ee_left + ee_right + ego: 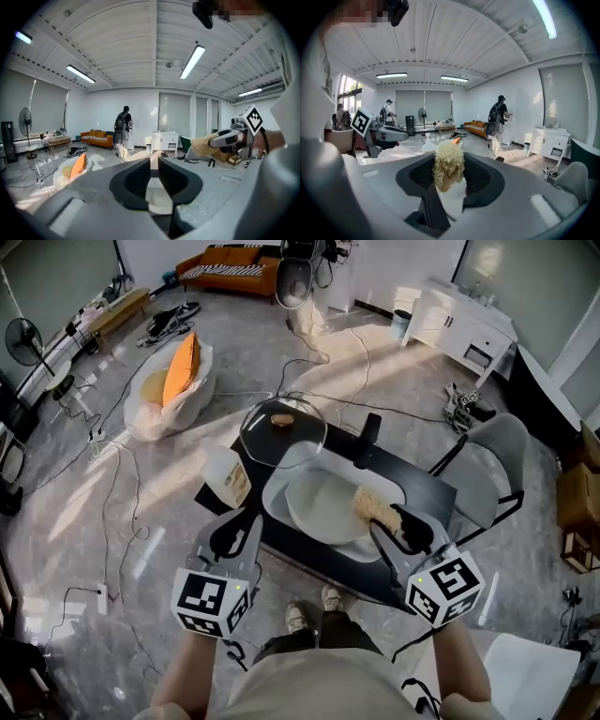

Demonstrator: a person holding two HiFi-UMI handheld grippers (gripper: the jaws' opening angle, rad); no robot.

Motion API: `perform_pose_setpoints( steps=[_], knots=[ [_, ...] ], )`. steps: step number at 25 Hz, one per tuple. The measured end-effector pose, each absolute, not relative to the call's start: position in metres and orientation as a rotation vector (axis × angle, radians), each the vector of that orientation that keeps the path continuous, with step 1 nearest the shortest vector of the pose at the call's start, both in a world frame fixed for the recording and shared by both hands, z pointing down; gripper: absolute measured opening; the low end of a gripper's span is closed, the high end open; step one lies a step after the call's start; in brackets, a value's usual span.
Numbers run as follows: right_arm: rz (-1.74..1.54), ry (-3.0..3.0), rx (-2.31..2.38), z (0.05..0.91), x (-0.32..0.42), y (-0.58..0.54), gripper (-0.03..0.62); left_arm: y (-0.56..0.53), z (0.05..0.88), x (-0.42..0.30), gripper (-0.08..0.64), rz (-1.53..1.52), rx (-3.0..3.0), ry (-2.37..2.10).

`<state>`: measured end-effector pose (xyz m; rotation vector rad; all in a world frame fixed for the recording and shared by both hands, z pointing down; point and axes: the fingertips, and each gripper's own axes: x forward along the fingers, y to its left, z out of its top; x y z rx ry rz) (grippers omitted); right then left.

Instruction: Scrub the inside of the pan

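Observation:
On the black table (433,499) stands a white basin (271,511) with the pale round pan (319,507) lying in it. Its dark handle (369,439) points away from me. My right gripper (398,523) (449,174) is shut on a yellowish shaggy scrubber (373,505) (449,163), and the scrubber hangs over the pan's right side. Whether it touches the pan I cannot tell. My left gripper (239,527) (153,171) is at the basin's left edge, its jaws a narrow gap apart with nothing between them. The left gripper view also catches the scrubber (201,144) off to the right.
A glass lid (283,439) with a brown knob rests at the table's far left corner. A white jug (228,480) stands at the table's left edge. A grey chair (497,463) is on the right. Cables (122,493) run over the floor. A person with a backpack (497,119) stands far off.

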<state>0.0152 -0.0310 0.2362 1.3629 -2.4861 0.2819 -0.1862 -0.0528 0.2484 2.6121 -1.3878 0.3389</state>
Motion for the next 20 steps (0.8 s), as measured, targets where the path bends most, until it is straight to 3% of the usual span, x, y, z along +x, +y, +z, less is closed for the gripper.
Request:
perform_pose_setpoints(
  steps=[17, 20],
  knots=[
    [0.445, -2.443, 1.009, 0.375, 0.013, -0.139, 0.172, -0.14, 0.391, -0.129, 0.091, 0.476, 2.206, -1.338],
    [0.484, -2.435, 0.954, 0.408, 0.006, -0.152, 0.172, -0.144, 0.422, -0.116, 0.133, 0.539, 2.152, -1.29]
  ],
)
